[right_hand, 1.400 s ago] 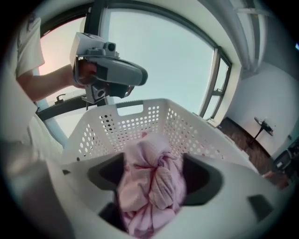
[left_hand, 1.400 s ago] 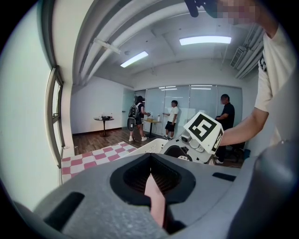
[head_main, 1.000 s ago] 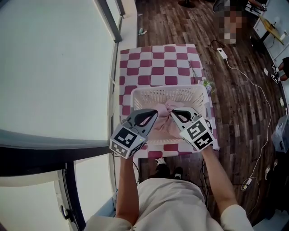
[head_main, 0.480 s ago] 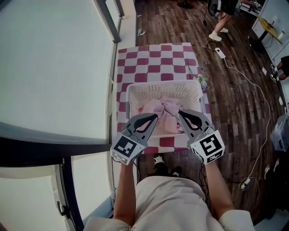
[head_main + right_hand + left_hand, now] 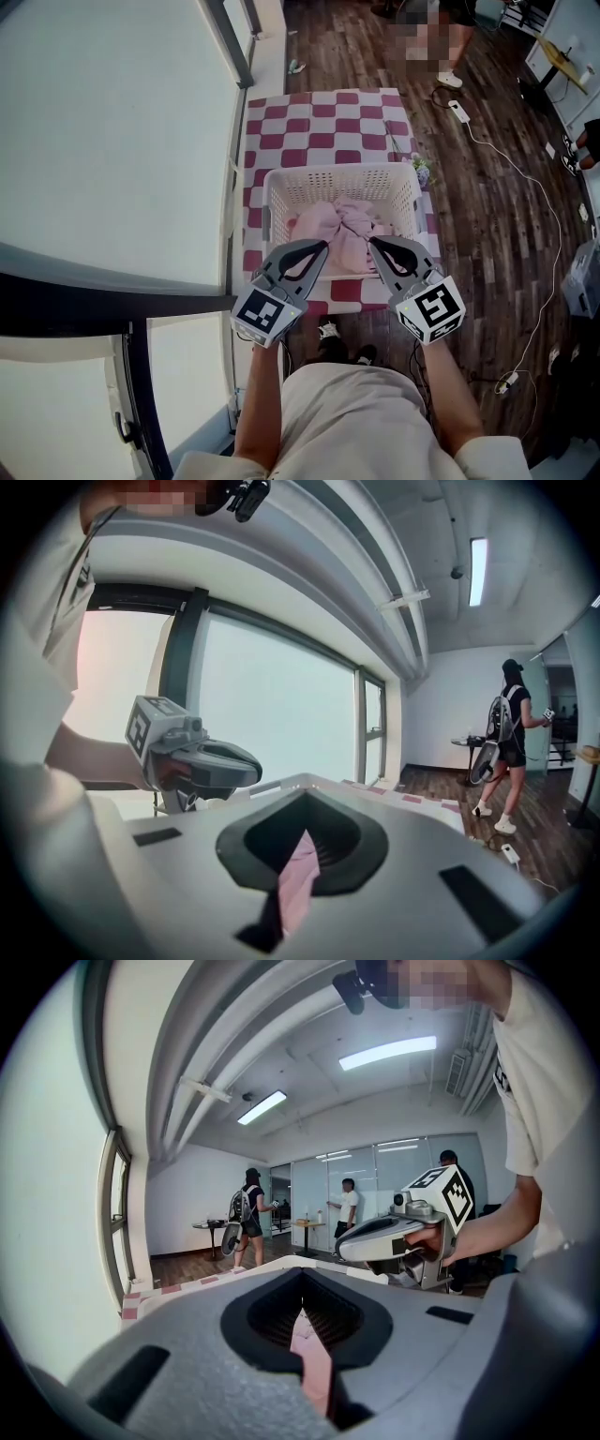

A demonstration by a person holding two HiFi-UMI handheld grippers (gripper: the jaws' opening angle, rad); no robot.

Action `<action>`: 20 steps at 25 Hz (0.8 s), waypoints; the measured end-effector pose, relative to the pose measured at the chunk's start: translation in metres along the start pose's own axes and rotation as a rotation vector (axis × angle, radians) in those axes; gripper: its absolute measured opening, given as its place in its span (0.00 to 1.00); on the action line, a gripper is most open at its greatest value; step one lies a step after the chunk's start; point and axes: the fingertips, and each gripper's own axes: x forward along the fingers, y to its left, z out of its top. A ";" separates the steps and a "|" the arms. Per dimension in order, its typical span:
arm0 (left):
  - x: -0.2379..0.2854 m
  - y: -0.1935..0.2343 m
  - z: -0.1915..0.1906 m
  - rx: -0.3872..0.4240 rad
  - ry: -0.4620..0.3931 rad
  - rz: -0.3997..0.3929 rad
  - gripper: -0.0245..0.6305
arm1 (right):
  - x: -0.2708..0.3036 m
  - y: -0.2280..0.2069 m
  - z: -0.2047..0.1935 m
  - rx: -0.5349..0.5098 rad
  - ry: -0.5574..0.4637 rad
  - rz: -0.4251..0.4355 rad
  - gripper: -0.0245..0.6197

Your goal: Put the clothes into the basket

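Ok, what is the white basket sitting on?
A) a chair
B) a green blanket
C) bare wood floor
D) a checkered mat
D: the white basket stands on the red-and-white checkered mat, which is spread over the wood floor.

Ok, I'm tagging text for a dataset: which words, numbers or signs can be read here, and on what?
No readable words or numbers.
Left cube, right cube: black-and-white square marker patterns, not letters.
Shirt print, left gripper view: cut off, too partial to read.
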 end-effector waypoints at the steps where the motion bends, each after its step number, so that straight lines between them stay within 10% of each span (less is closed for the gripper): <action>1: 0.000 0.000 0.000 0.000 0.000 0.001 0.06 | 0.000 0.000 -0.001 0.004 0.000 0.000 0.06; 20: 0.006 -0.001 -0.006 0.030 0.002 -0.023 0.06 | -0.003 -0.004 -0.004 0.016 0.006 -0.009 0.06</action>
